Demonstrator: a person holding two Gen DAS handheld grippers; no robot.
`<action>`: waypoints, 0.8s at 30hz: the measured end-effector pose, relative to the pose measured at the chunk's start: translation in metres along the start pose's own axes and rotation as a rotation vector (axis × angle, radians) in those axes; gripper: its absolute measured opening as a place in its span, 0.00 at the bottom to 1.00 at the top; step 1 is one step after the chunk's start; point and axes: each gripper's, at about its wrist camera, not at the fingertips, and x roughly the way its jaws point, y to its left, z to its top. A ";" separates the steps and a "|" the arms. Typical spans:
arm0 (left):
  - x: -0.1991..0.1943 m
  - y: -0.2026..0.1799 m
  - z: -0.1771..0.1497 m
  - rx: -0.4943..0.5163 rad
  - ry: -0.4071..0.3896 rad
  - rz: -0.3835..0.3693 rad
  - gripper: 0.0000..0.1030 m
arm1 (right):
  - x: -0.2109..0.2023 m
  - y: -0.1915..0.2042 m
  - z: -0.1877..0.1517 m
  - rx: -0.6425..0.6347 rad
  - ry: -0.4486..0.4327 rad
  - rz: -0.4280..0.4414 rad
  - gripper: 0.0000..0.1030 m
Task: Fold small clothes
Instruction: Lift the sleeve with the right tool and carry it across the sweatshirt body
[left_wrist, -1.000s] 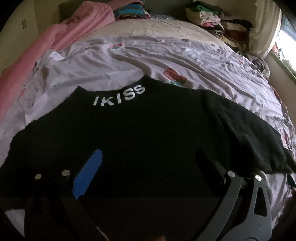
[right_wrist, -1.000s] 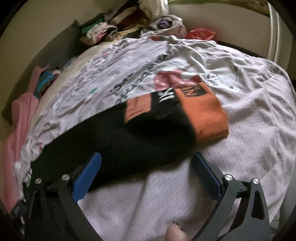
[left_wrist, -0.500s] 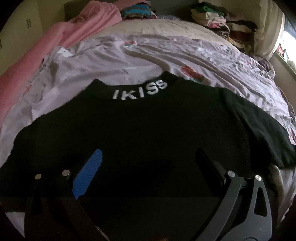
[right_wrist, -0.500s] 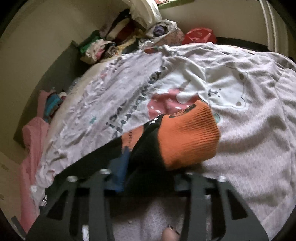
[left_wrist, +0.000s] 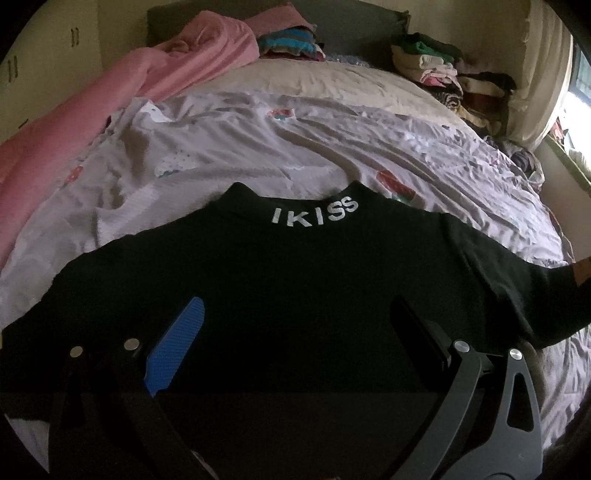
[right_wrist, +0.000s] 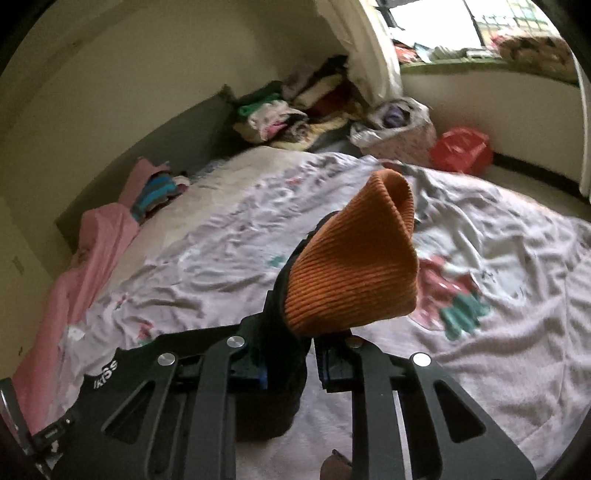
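The right gripper (right_wrist: 310, 365), open a second ago, now pinches the black sweater's (left_wrist: 295, 295) orange cuff (right_wrist: 354, 266) and lifts it off the bedspread (left_wrist: 258, 147). The left gripper (left_wrist: 295, 343) hovers wide above the sweater's near hem; the sleeve fold looks begun.

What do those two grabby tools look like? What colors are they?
Both are black. The left tool has two long flat fingers, one with a bumpy blue pad, on curved black arms with triangle cut-outs and round silver bolts. The right tool has the same black arms, silver bolts and a bit of blue pad.
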 end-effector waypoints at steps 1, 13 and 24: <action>-0.001 0.002 0.000 -0.002 -0.001 -0.003 0.92 | -0.003 0.007 0.001 -0.015 -0.004 0.013 0.17; -0.020 0.031 0.008 -0.059 -0.038 -0.032 0.92 | -0.023 0.074 0.006 -0.153 -0.026 0.098 0.17; -0.031 0.057 0.008 -0.118 -0.024 -0.139 0.92 | -0.030 0.132 0.000 -0.250 -0.023 0.177 0.16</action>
